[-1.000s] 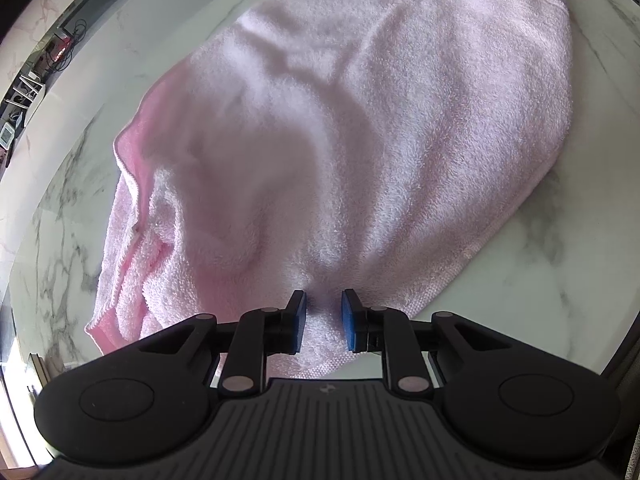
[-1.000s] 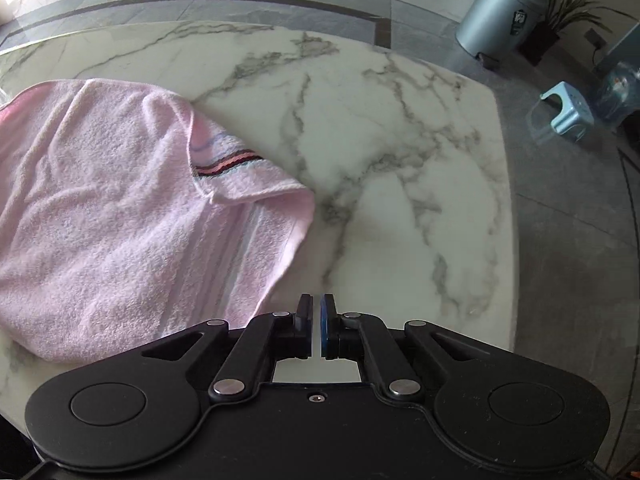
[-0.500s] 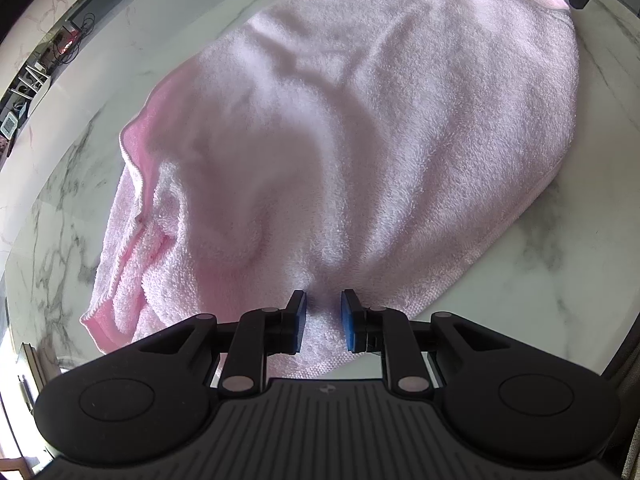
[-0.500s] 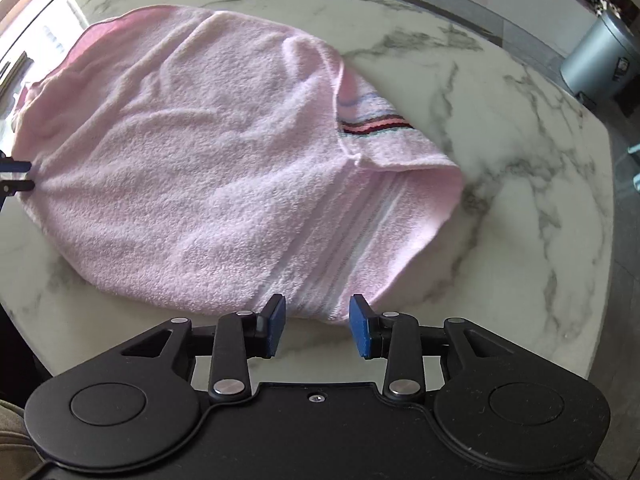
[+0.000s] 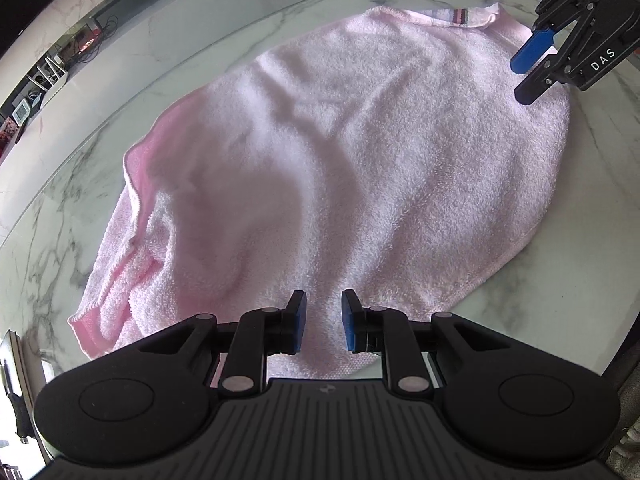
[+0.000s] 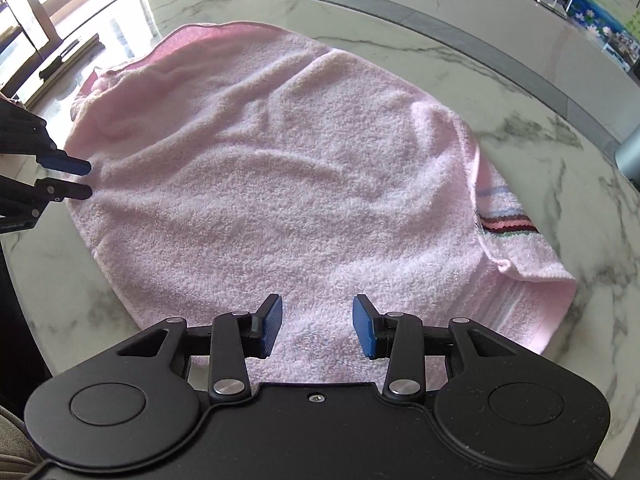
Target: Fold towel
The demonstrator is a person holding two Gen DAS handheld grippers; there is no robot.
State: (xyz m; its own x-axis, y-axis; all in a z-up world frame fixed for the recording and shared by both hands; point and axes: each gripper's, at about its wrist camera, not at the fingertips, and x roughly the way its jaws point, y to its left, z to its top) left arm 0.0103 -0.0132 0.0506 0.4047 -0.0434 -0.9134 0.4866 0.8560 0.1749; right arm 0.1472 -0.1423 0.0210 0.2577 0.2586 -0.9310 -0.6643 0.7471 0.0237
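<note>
A pink towel (image 5: 360,160) lies folded and rumpled on the marble table (image 5: 592,240). Its striped end (image 6: 508,224) is at the right in the right wrist view. My left gripper (image 5: 323,320) is closed on the towel's near edge, and a ridge of cloth rises between its blue pads. In the right wrist view the left gripper (image 6: 86,179) sits at the towel's (image 6: 280,180) left edge, where creases run into it. My right gripper (image 6: 316,326) is open above the near edge on its side, nothing between its pads. In the left wrist view the right gripper (image 5: 526,76) hangs over the far right corner.
The marble table (image 6: 520,100) has bare stone beyond the striped end and a rounded edge all around. A grey bin (image 6: 631,152) stands on the floor at the right. Small items sit on a shelf (image 5: 40,76) far left.
The right gripper went from shut to open and swung from the bare marble over to the towel's edge. The left gripper kept its hold and shifted slightly; the right gripper came into its view.
</note>
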